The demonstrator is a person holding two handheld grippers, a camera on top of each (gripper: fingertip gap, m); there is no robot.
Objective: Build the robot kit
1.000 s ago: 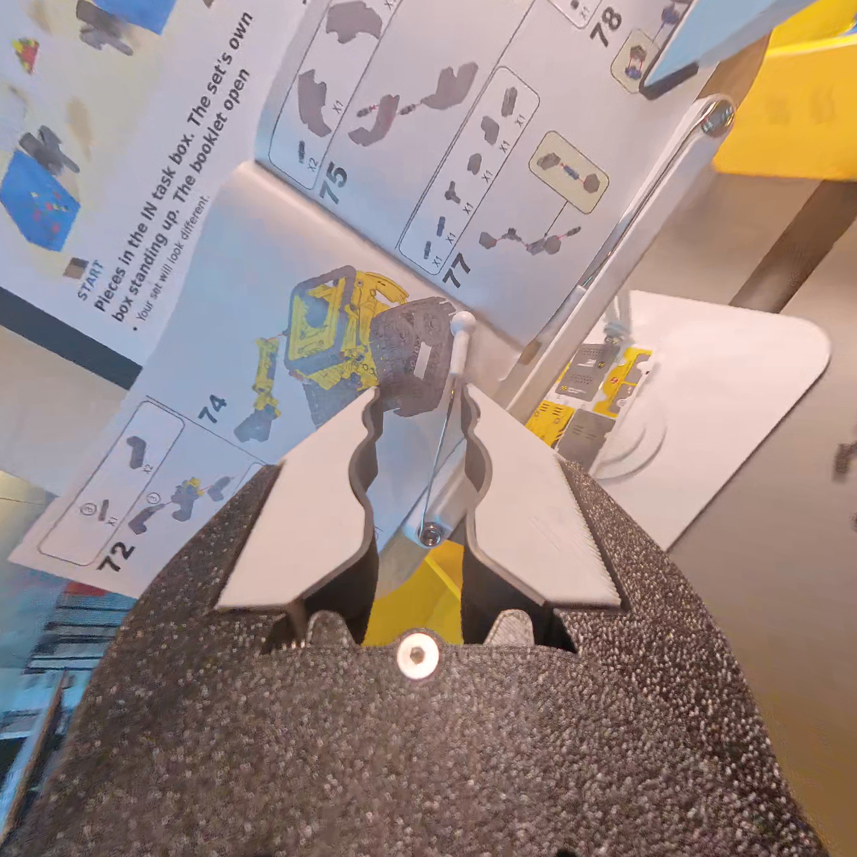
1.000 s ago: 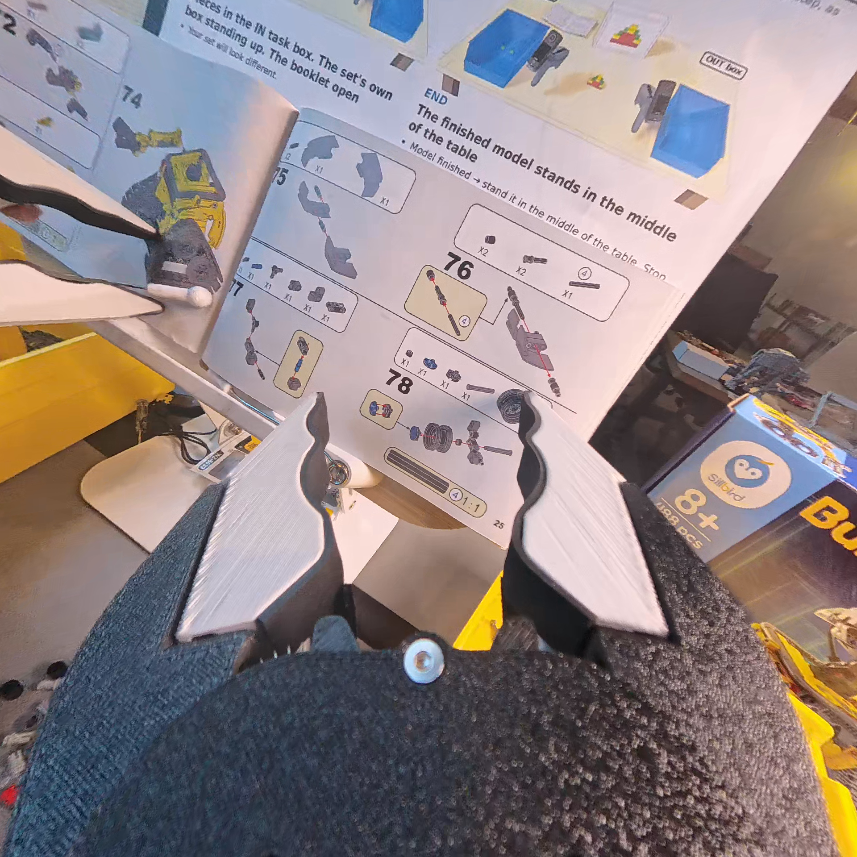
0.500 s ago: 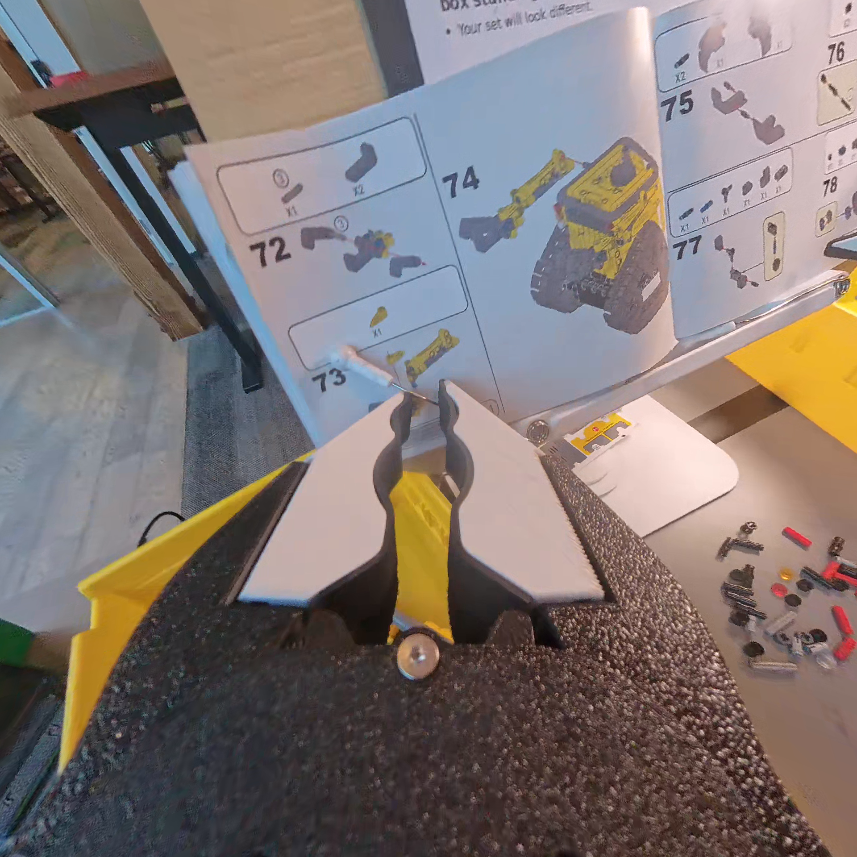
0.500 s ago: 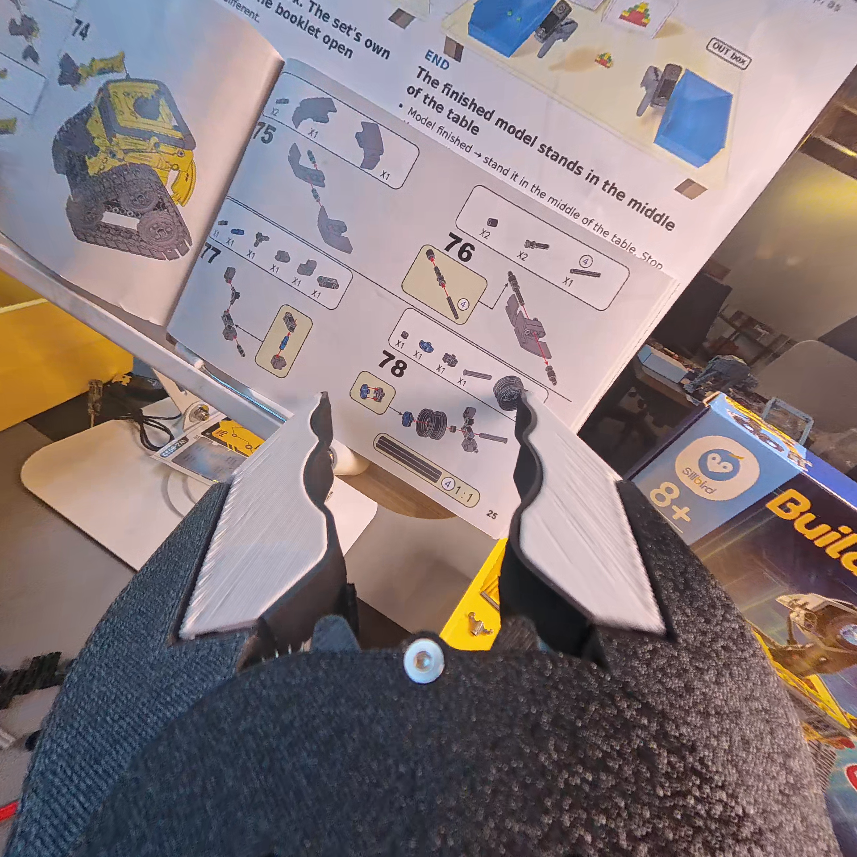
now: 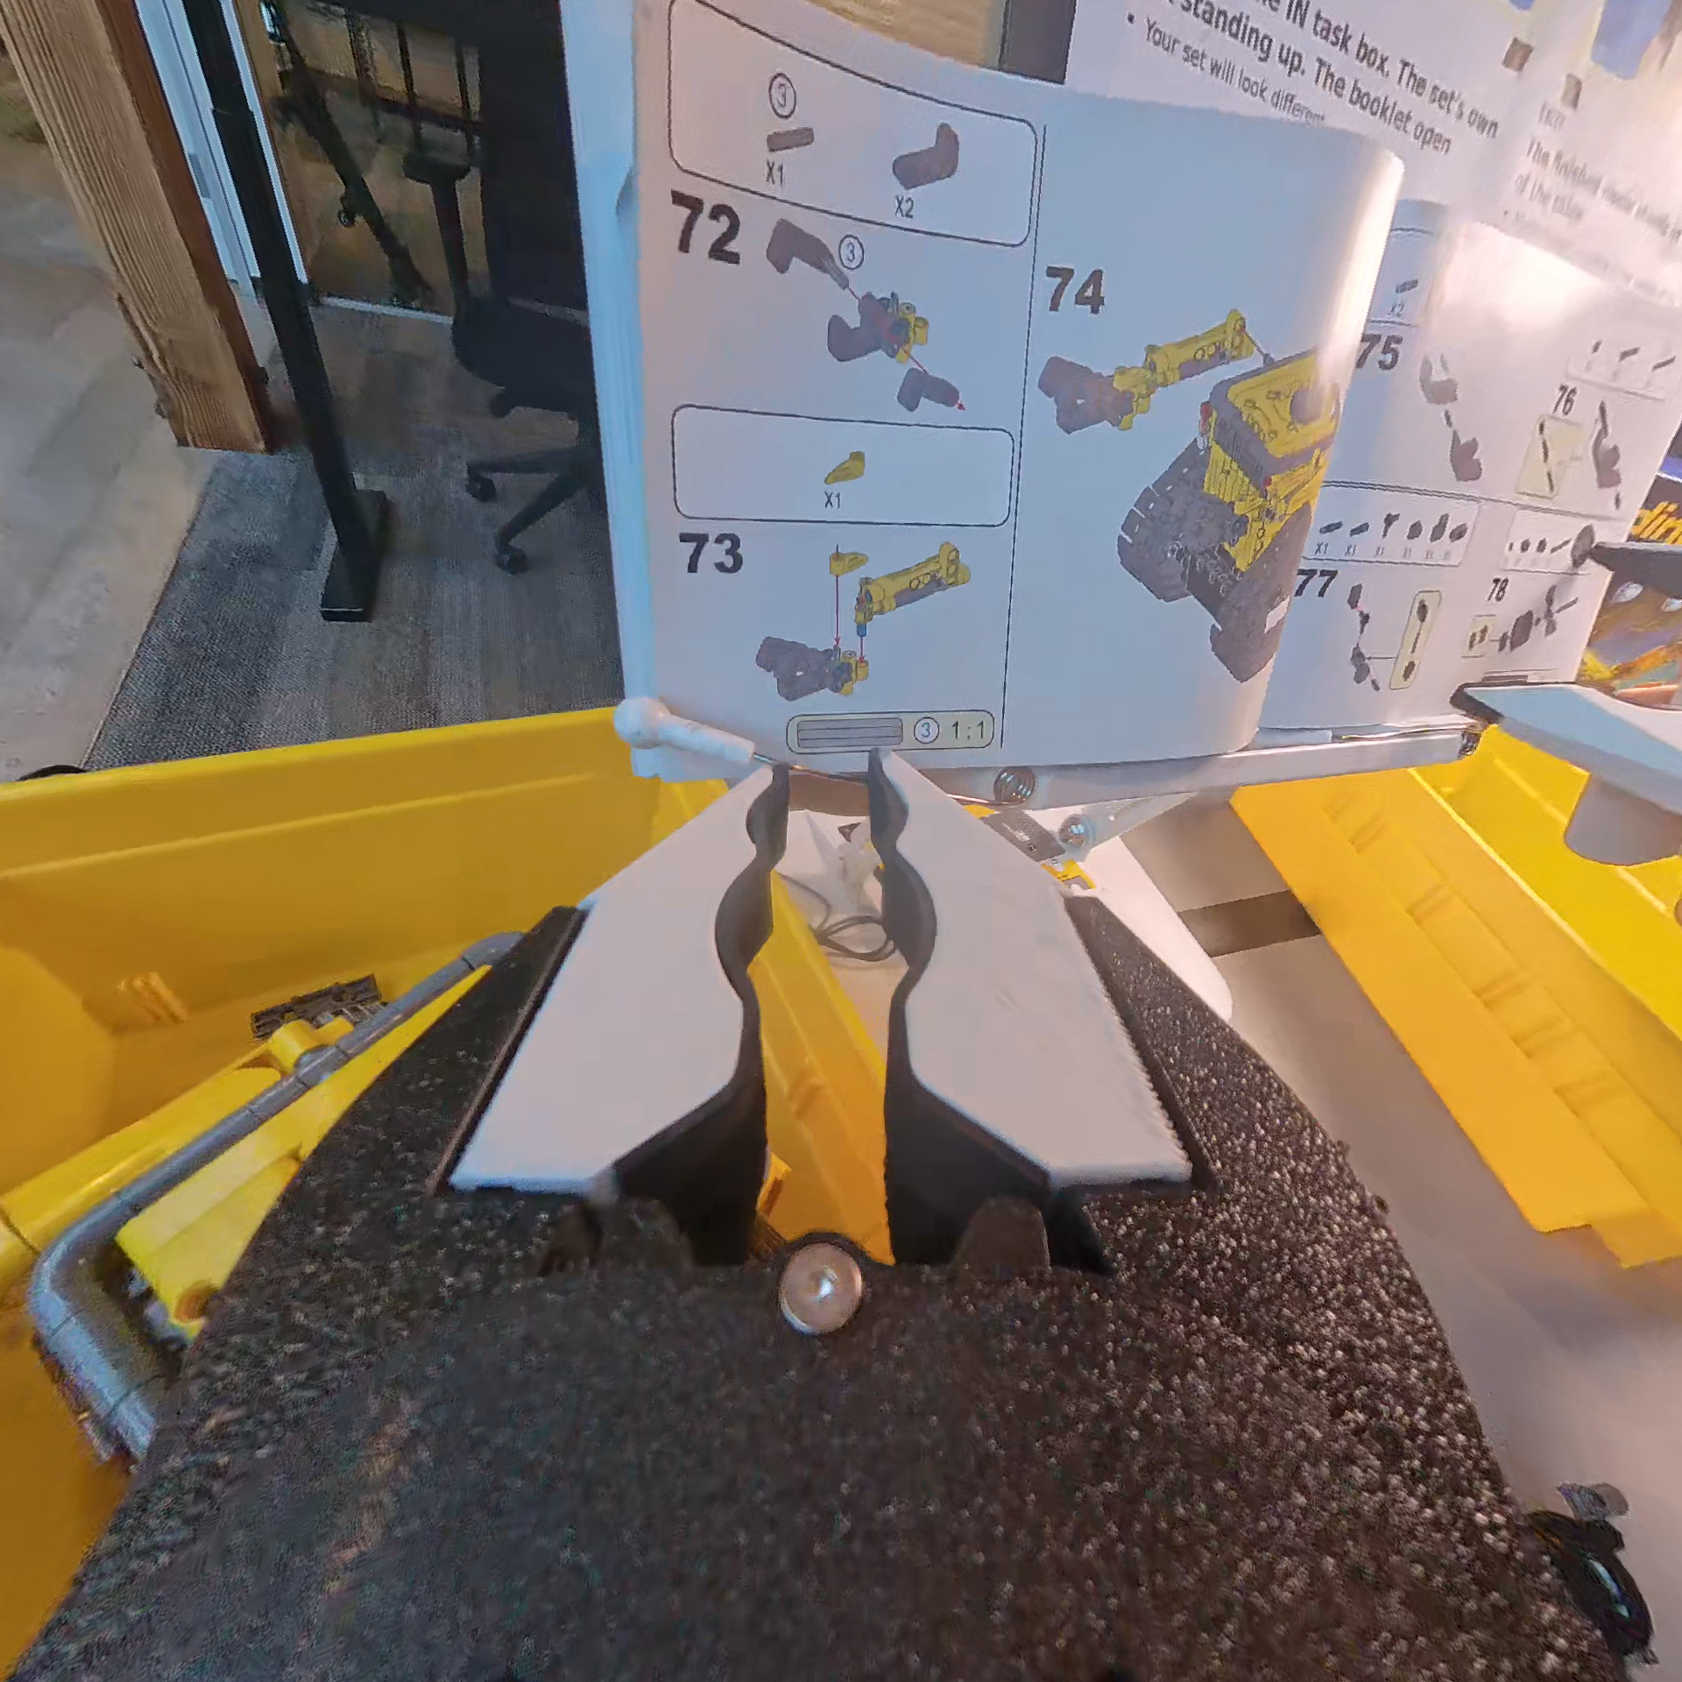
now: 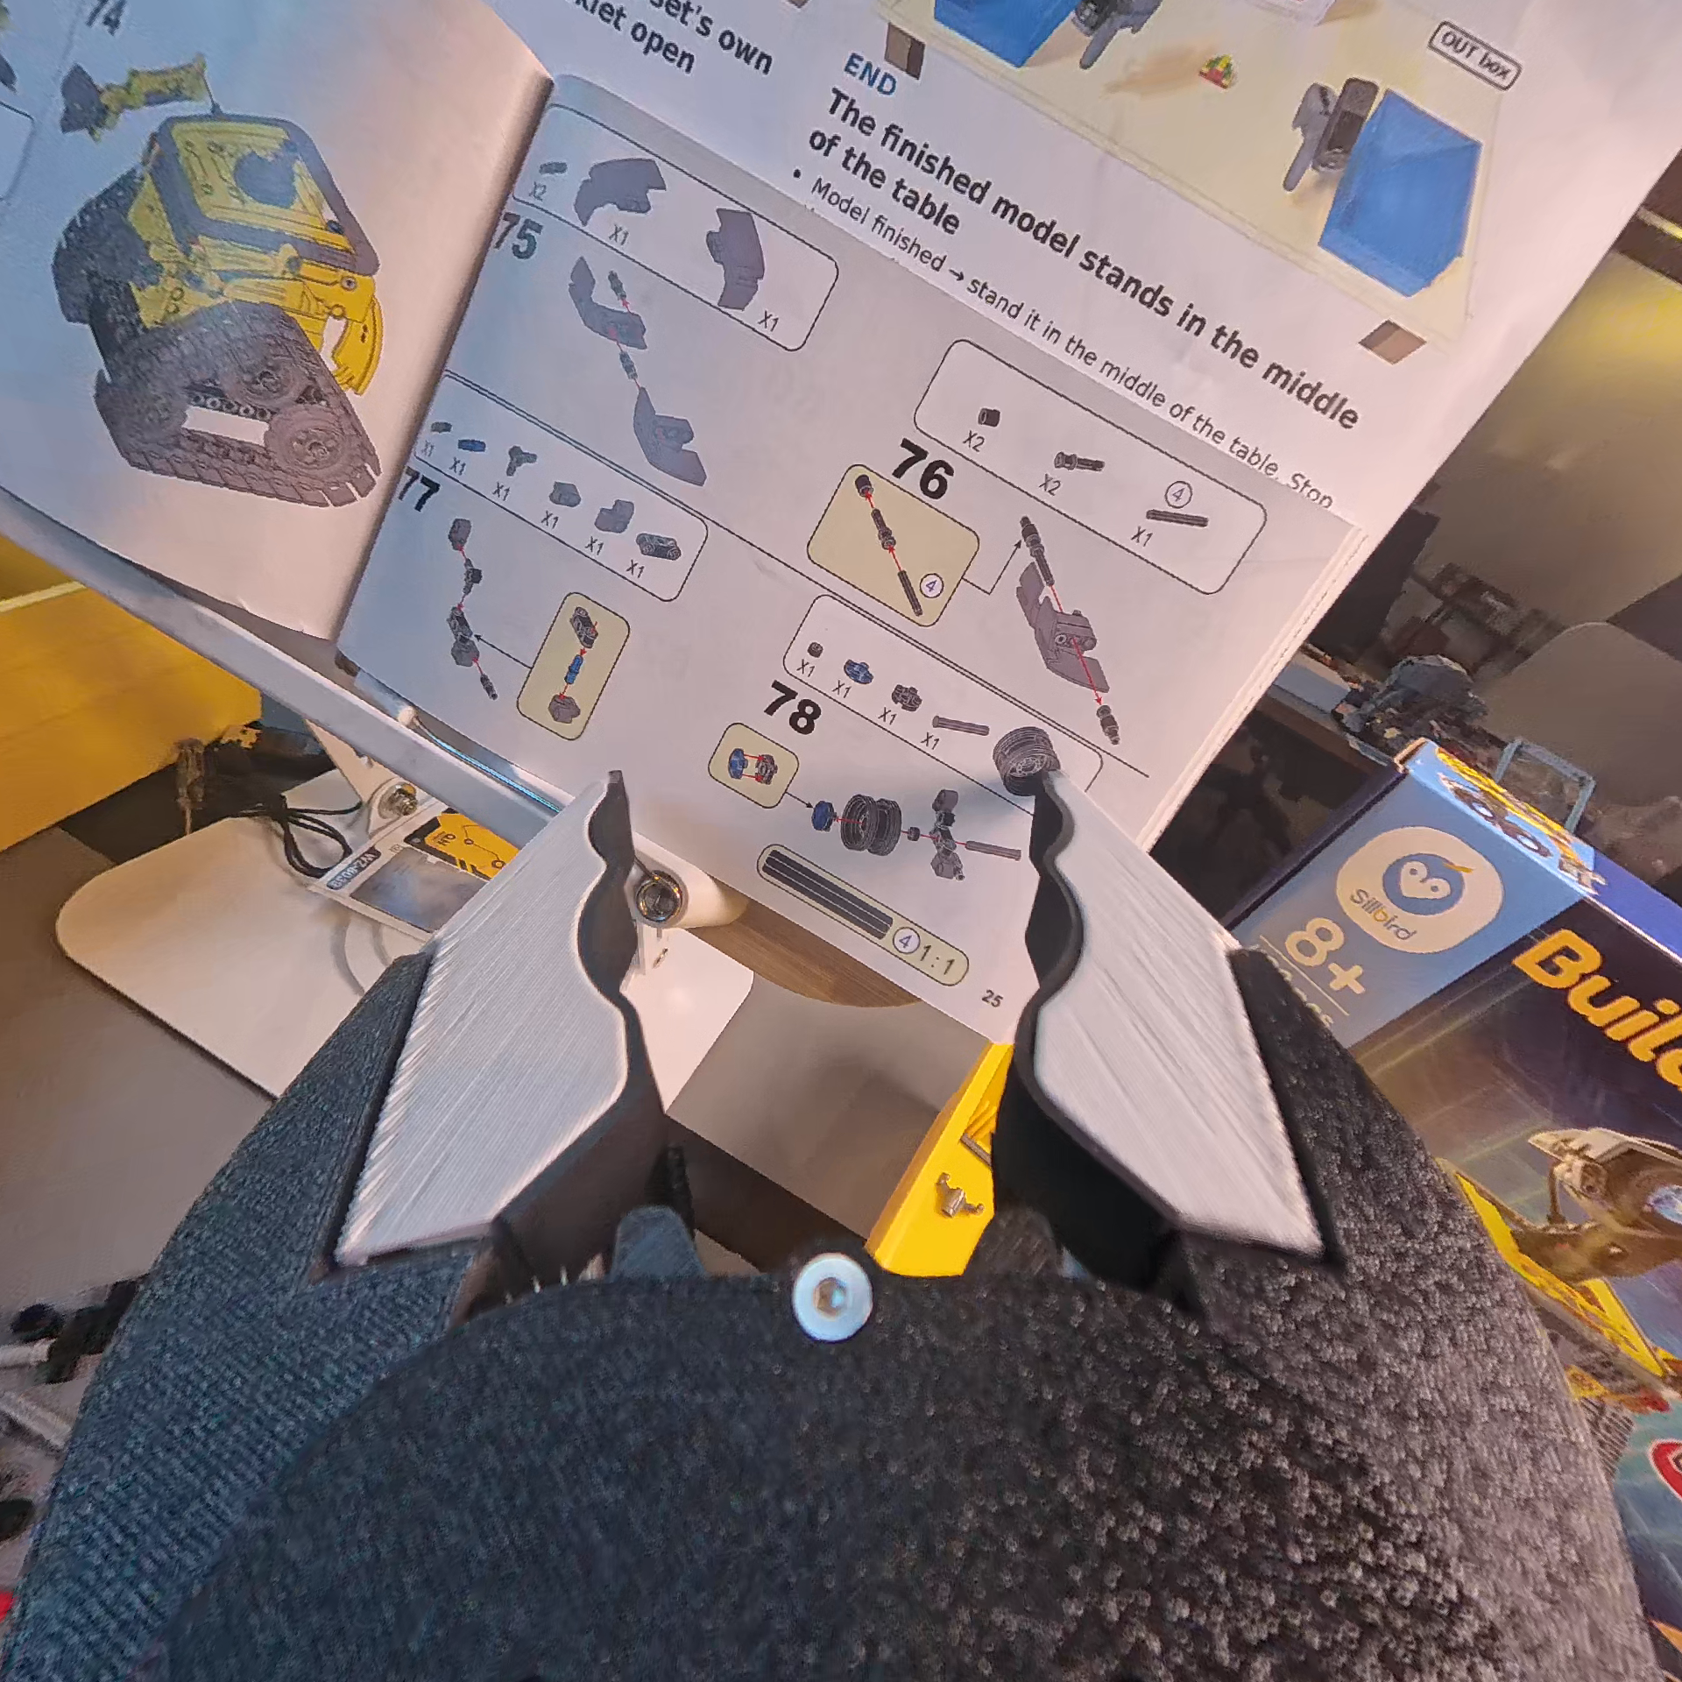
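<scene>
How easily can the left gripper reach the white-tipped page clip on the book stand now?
Yes, probably. The left gripper sits right at the page clip, whose wire meets its left fingertip. Nothing lies between them, and the jaws stand slightly apart.

My left gripper (image 5: 824, 783) points at the bottom edge of the open instruction booklet (image 5: 956, 437) on its metal stand (image 5: 1183, 774), jaws slightly apart and holding nothing. A yellow bin (image 5: 273, 865) sits below left, and the white-tipped page clip (image 5: 678, 728) lies just beside my left fingertip (image 5: 778, 787).

Office chair (image 5: 510, 364) beyond, apparently behind yellow bin (image 5: 300, 874).
</scene>
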